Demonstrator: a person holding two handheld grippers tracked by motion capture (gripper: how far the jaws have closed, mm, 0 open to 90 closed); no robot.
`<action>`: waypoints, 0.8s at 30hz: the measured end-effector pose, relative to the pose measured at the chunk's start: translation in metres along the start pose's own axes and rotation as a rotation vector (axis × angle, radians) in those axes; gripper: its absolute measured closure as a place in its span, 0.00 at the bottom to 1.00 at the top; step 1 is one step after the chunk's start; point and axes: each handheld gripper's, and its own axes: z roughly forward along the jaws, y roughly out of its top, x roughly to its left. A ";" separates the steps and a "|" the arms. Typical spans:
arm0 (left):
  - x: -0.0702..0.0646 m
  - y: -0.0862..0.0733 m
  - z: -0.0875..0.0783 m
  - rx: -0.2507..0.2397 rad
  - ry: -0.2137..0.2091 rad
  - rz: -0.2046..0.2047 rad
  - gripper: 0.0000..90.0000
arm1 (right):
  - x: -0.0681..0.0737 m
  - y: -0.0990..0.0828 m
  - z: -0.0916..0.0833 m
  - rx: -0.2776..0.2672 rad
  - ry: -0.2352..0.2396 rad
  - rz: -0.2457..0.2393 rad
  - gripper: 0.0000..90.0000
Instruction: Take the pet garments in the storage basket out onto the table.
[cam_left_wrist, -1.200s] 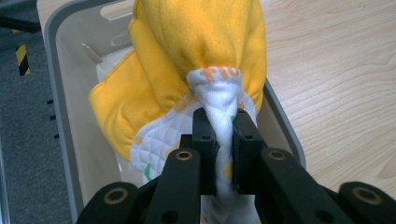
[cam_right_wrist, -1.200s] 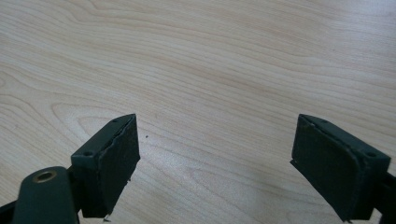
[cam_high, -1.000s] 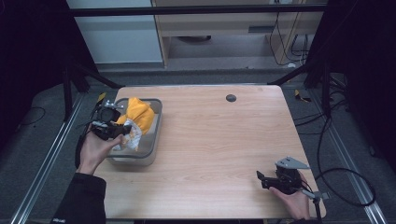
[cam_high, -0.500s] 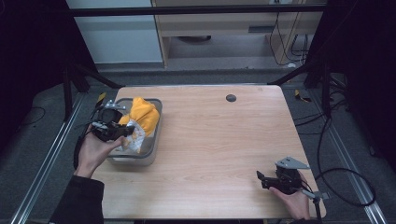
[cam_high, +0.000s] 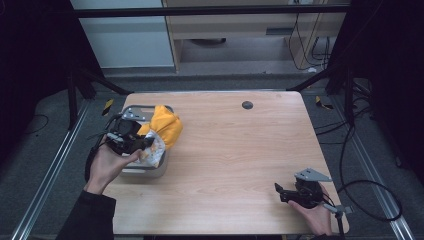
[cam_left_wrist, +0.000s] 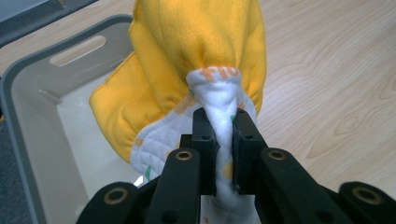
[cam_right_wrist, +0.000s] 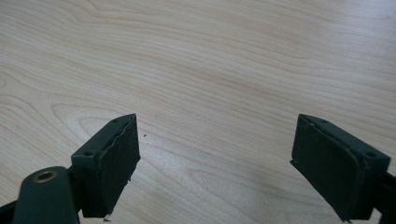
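My left gripper (cam_left_wrist: 224, 135) pinches a white quilted fold of the yellow cloth (cam_left_wrist: 196, 51), bunched over the grey bin's (cam_high: 145, 172) right rim at the table's (cam_high: 240, 150) left edge. A small dark disc (cam_high: 247, 105) sits near the far edge — the middle lies bare. My right gripper (cam_right_wrist: 215, 163) hovers wide open near the front-right corner.

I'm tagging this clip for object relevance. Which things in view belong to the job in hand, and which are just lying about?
In the job:
- yellow and white cloth, pinched in the left gripper
- grey bin, with the cloth partly over it

Lying about or idle:
- right gripper, open over bare table
- small dark disc near the table's far edge
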 end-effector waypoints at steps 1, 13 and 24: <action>-0.004 0.002 0.000 -0.008 -0.010 0.002 0.91 | 0.000 0.000 0.000 -0.001 0.000 0.000 0.17; -0.022 0.011 0.003 -0.008 -0.039 0.048 0.91 | 0.000 0.000 -0.001 -0.003 -0.001 -0.001 0.17; -0.037 0.017 0.011 -0.015 -0.079 0.083 0.91 | 0.000 0.000 -0.002 -0.003 0.001 0.014 0.17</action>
